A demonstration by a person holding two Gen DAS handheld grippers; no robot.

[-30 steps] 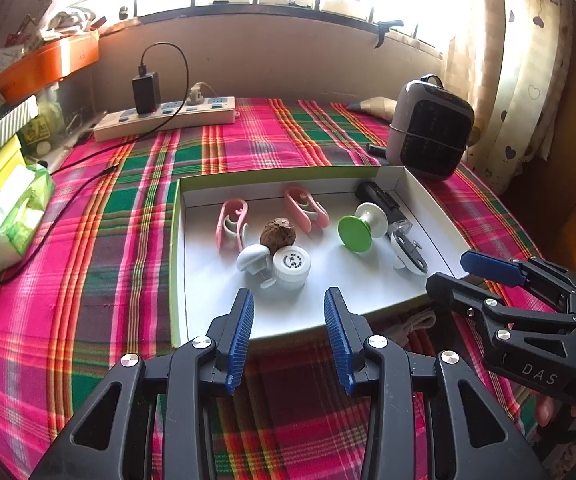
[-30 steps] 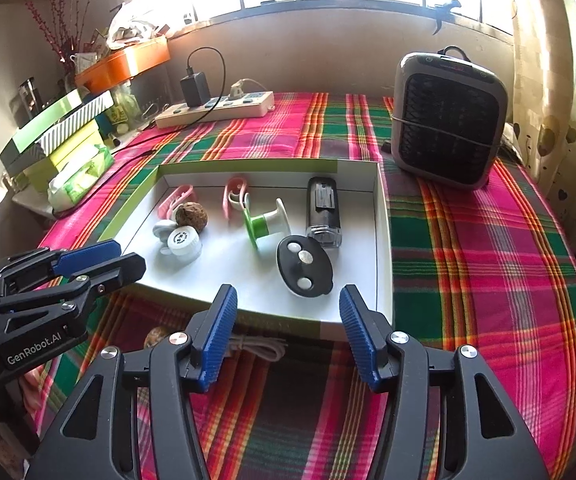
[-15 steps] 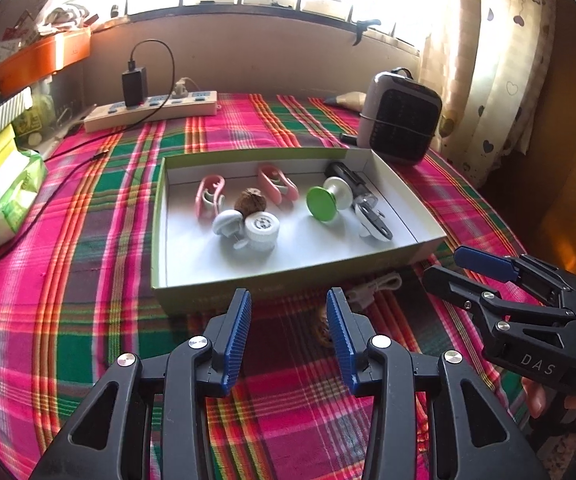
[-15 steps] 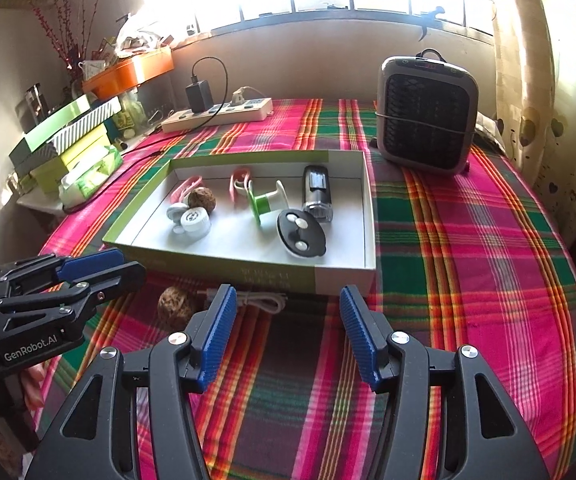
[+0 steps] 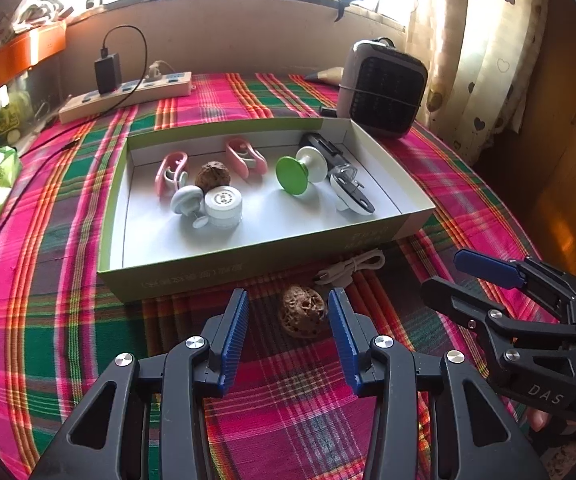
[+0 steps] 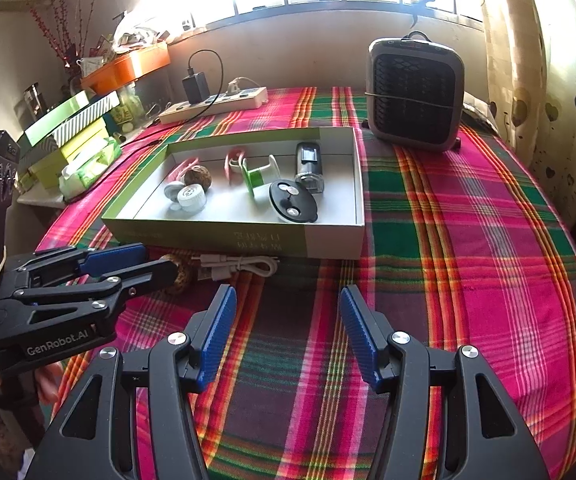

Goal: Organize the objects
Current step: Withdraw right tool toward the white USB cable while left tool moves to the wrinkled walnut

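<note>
Left claw [image 5: 288,312]: jaws spreading wider at this moment, pointing down at the bench; nothing pinched.
Loose nut [image 5: 303,311]: a brown, pitted nut on the plaid cloth [image 5: 68,340], between the left claw's two blue pads, clear of both as far as the left view shows; just in front of the box's near wall.
Same nut from the right view [image 6: 180,274]: mostly hidden behind the left claw's tip [image 6: 144,264].
Right claw [image 6: 286,312]: jaws spread, empty, over bare cloth in front of the box's right end; well to the right of the nut.
Box [image 5: 248,264]: shallow, green outside and white inside, open on the bench.
In the box: a second nut [image 5: 212,176], two pink clips [image 5: 171,168] [image 5: 246,157], a white cap [image 5: 224,204], a small white knob [image 5: 187,200], a green spool [image 5: 297,172], a black-and-white oval piece [image 5: 351,196], a dark clip [image 5: 325,148] at the back.
Cable [image 5: 347,266]: white, coiled, on the cloth against the box's near wall, just beyond the loose nut.
Heater [image 6: 413,94]: upright behind the box's right corner.
Power strip [image 5: 128,94]: at the back, with a black charger plugged in.
</note>
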